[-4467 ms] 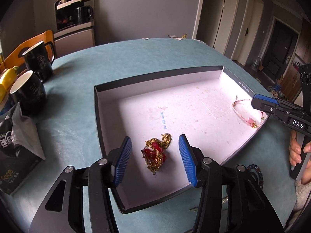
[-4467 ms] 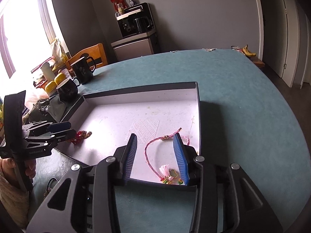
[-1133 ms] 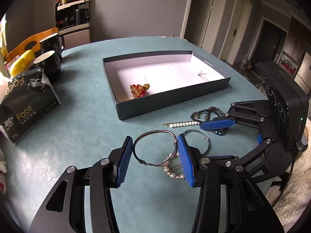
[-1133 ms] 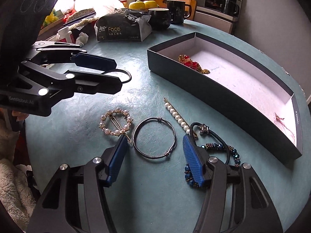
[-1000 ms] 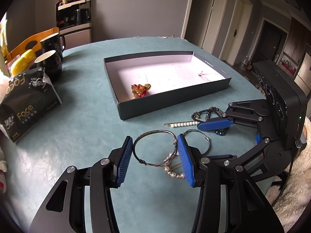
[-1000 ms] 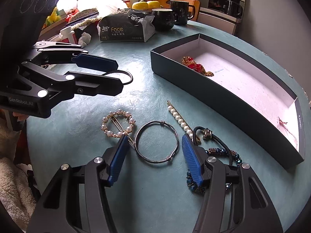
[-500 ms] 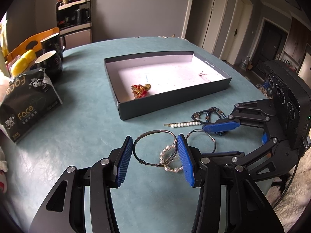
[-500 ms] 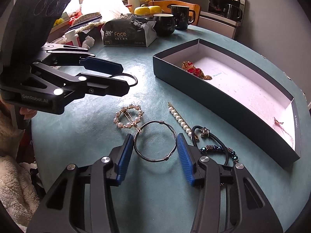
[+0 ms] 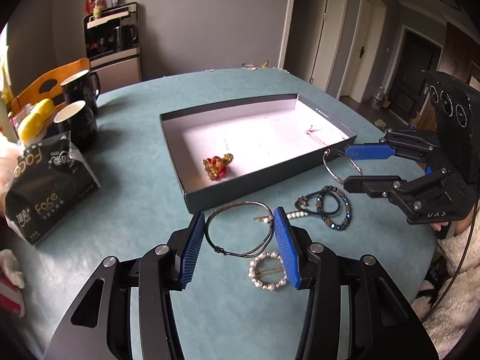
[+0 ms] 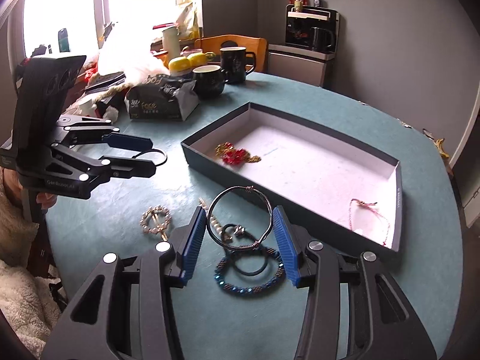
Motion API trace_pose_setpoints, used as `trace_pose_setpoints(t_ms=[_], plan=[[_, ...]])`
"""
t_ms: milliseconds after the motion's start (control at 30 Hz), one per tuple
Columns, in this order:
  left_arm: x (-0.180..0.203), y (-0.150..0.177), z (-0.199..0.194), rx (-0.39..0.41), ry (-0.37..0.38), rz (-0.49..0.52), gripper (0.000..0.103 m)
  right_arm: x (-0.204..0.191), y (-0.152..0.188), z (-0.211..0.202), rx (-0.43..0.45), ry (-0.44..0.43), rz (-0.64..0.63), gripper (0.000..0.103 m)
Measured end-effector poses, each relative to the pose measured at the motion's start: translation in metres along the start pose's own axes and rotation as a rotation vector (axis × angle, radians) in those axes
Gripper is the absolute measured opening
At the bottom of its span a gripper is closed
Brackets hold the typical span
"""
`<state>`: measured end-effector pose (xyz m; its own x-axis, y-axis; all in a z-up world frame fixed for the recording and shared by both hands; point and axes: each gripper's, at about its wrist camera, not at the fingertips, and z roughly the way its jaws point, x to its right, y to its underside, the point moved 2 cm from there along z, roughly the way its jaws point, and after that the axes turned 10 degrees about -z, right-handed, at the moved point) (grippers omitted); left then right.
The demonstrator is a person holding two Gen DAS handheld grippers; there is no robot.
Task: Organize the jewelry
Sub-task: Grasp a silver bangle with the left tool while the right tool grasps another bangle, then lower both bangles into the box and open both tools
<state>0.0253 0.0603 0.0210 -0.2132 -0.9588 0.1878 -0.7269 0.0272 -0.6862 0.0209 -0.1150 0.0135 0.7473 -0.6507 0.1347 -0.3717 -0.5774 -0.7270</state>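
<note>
In the left wrist view my left gripper (image 9: 240, 237) is shut on a thin dark cord bangle (image 9: 237, 210), held above the teal table. My right gripper (image 10: 240, 234) is shut on a silver wire bangle (image 10: 240, 192), lifted off the table just short of the dark box (image 10: 270, 201). That box holds a red-and-gold ornament (image 10: 237, 154) and a pink string bracelet (image 10: 369, 219). A pearl ring clip (image 10: 156, 220), a pearl hairpin (image 9: 295, 215), a blue beaded bracelet (image 10: 252, 288) and a black hair tie (image 9: 318, 204) lie on the table.
A black tissue pack (image 9: 45, 186) and two dark mugs (image 9: 78, 120) stand at the table's left, beside yellow tins (image 9: 33, 123) and a wooden chair. The table's rounded edge runs close on the right, where a person's fleecy sleeve (image 9: 453, 285) shows.
My right gripper closed on the silver bangle and lifted it off the table toward the box. The left gripper stayed where it was with its cord bangle.
</note>
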Motion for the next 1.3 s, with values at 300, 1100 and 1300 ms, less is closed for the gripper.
trace_pose_setpoints(t_ms=[300,1100,1300], plan=[[0.004,-0.051,0.010,0.024,0.005,0.025,0.050,0.057,-0.022,0.000,0.045,0.086,0.090,0.046],[-0.017,-0.133,0.138,-0.076,-0.098,-0.058,0.050,0.163,-0.022,0.062,-0.013,0.230,0.350,0.046],[-0.022,-0.119,0.158,-0.132,-0.112,-0.034,0.050,0.155,-0.013,0.091,-0.107,0.208,0.296,0.046]])
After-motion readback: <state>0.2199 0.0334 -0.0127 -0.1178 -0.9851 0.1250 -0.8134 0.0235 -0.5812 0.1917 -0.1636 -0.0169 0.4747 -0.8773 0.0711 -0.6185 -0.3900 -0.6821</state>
